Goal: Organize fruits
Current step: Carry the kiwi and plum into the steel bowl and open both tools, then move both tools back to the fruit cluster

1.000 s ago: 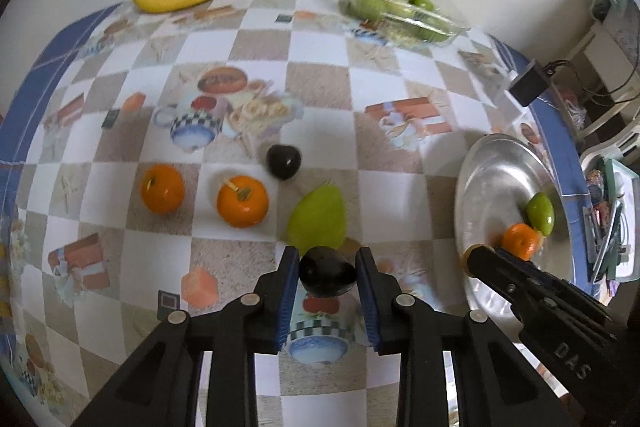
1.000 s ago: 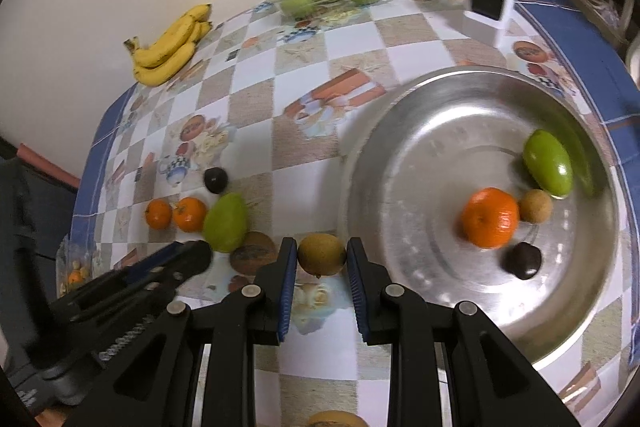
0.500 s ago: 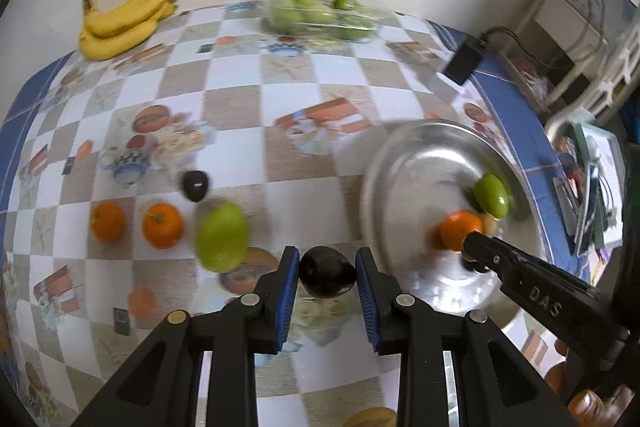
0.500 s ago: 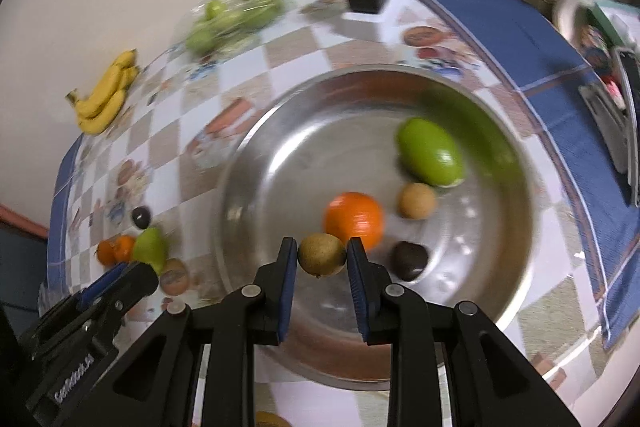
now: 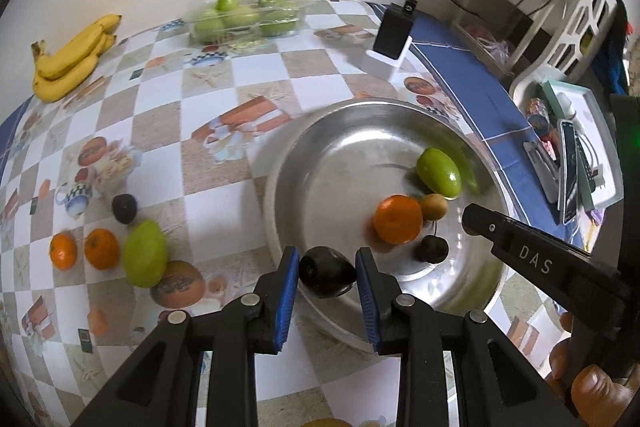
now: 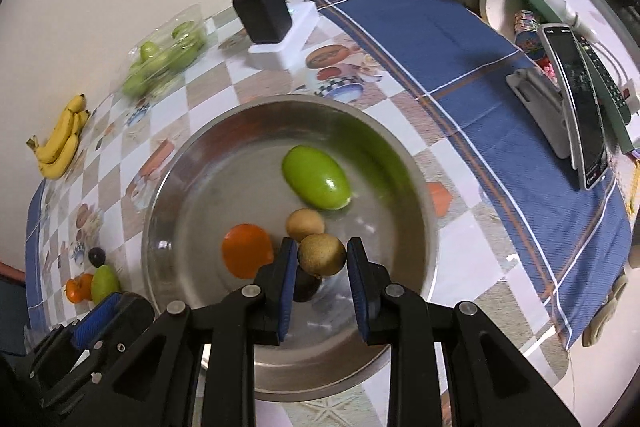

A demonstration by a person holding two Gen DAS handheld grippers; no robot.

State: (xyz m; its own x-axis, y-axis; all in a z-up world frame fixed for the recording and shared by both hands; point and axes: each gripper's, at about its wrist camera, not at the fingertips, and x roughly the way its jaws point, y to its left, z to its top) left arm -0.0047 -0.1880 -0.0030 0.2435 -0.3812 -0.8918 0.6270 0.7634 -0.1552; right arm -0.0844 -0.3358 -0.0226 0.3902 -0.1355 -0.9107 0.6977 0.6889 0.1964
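My left gripper (image 5: 327, 277) is shut on a dark avocado (image 5: 327, 277) and holds it over the near rim of the steel bowl (image 5: 340, 131). My right gripper (image 6: 322, 254) is shut on a brown kiwi (image 6: 322, 254) and holds it above the bowl's (image 6: 192, 187) inside. In the bowl lie a green mango (image 6: 316, 177), an orange (image 6: 247, 250), another kiwi (image 6: 305, 223) and a dark fruit (image 5: 433, 249). On the table left of the bowl lie a green mango (image 5: 144, 253), two oranges (image 5: 102, 249) and a dark fruit (image 5: 124, 207).
Bananas (image 5: 72, 57) and a clear box of green fruit (image 5: 248, 13) sit at the table's far side. A black adapter on a white block (image 6: 276, 27) stands behind the bowl. Phones and remotes (image 6: 576, 99) lie on a tray to the right.
Both grippers have moved right with their fruit. The left one now reaches the bowl's rim. The right one has gone from the table to above the bowl's inside.
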